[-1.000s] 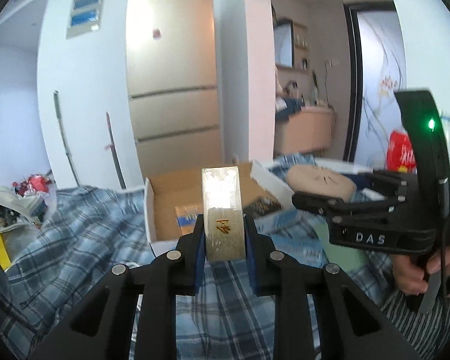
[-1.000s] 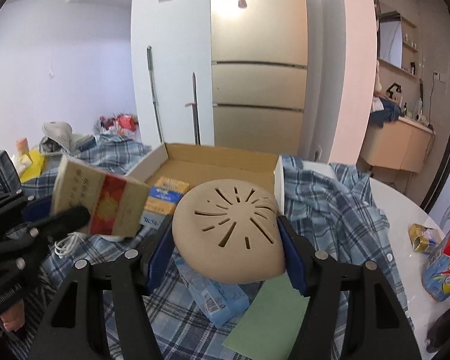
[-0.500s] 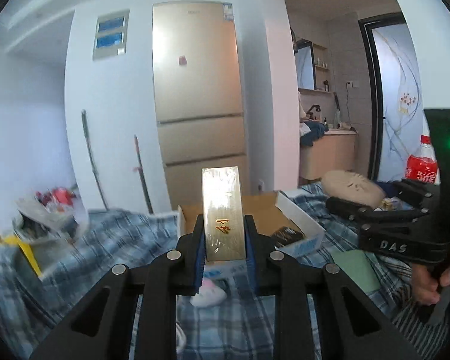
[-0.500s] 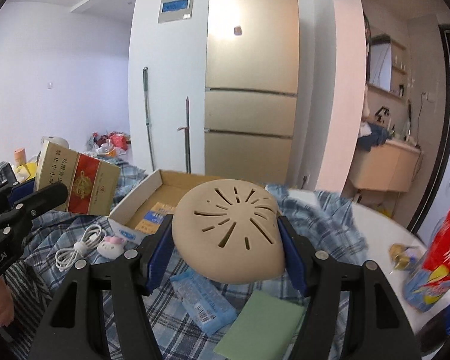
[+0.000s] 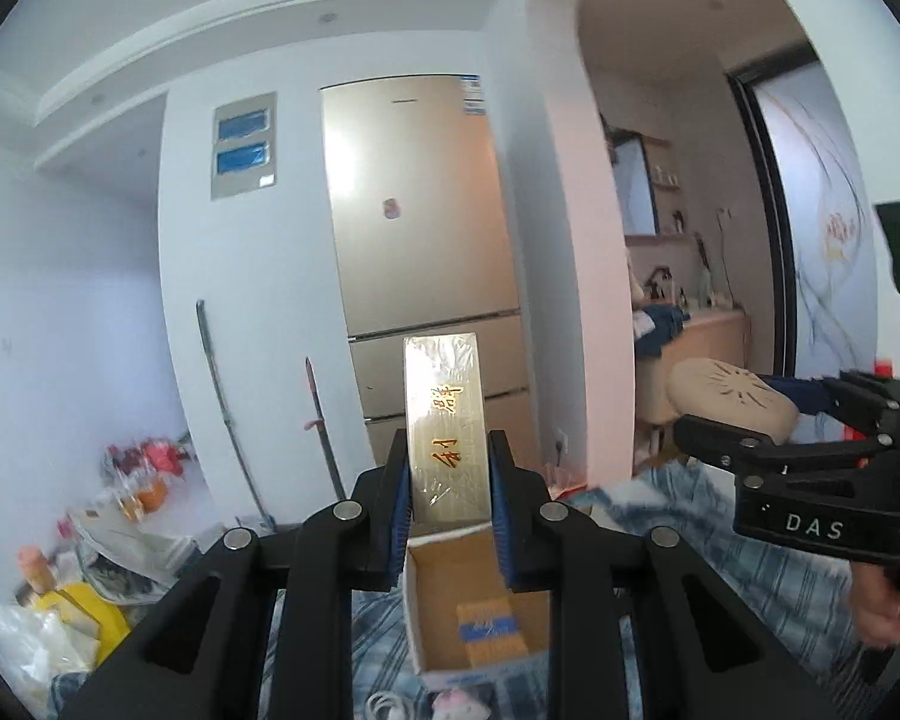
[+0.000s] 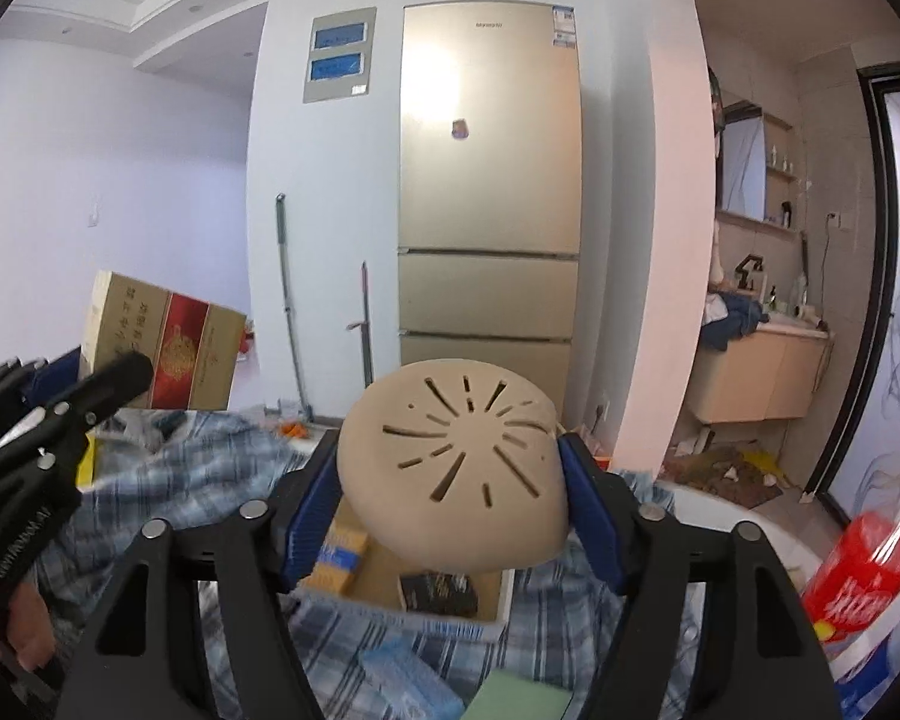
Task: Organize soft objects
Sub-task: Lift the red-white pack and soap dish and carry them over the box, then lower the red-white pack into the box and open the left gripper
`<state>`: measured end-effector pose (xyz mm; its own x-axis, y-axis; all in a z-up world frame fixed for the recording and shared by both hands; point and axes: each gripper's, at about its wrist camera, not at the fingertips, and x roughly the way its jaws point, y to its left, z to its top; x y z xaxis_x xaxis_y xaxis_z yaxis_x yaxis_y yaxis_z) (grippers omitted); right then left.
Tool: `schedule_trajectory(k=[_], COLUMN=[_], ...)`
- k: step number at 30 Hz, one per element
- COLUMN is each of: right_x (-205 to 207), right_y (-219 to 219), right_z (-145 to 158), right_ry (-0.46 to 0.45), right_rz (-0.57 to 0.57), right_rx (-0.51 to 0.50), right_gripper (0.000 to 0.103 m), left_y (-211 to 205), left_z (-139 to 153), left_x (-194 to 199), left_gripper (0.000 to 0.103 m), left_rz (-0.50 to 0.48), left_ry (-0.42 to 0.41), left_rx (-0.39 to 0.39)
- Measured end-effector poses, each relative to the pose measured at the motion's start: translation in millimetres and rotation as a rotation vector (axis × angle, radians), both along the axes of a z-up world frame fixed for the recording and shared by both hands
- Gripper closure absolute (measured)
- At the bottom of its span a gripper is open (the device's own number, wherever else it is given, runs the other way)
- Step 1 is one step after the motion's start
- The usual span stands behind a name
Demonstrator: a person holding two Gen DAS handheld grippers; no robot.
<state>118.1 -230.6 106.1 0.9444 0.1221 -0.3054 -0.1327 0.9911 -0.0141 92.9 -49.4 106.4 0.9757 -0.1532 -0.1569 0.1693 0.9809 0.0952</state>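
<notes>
In the left wrist view, the left gripper (image 5: 450, 504) is clenched on a gold carton (image 5: 446, 426), now lifted well above the open cardboard box (image 5: 480, 612), which has dropped low in frame since a second ago. In the right wrist view, the right gripper (image 6: 450, 516) carries a tan slotted pad (image 6: 456, 462) over the same box (image 6: 444, 594); its jaws have just been opening, the pad between them and touching both blue pads. Likely the pad drops into the box next.
</notes>
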Motion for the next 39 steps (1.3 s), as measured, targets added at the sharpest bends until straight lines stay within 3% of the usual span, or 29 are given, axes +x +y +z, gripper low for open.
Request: schedule_trajectory(k=[5,9,13,18,22,26,31,39], right_x=[13,31,48,70,86,100,114,120], right_y=[4,7,9,13,18,20,19,24], right_z=[17,19,3,-34,-64,-85,-101,-108], right_ry=[-0.033,-0.027,-0.002,0.103,0.199,0.275,0.36,0.389], right_rz=[-0.011,-0.024,-0.053,-0.052,-0.039,-0.018,-0.004,-0.007], right_rx=[0.033,0.068,0.083,0.05,0.008,-0.029,-0.019,-0.044], right_gripper=[0.034,0.034,0.034,0.034,0.034,0.034,0.034,0.034], left_y=[7,10,15,14,11,22,22,26], left_z=[12,7,-12,-47,-75,-103,-128,-148], left_x=[17,30,55,91,113,128,143,154], left_gripper=[0.079,0.079,0.079,0.079,0.079,0.079,0.079,0.079], left_rz=[0.001,0.002,0.035,0.059,0.067,0.07,0.079,0.074], left_ry=[-0.019,0.012,0.173,0.345,0.443,0.534,0.588,0.605], left_rx=[-0.044,-0.057,-0.078,-0.039,-0.012,-0.042,-0.009,0.003])
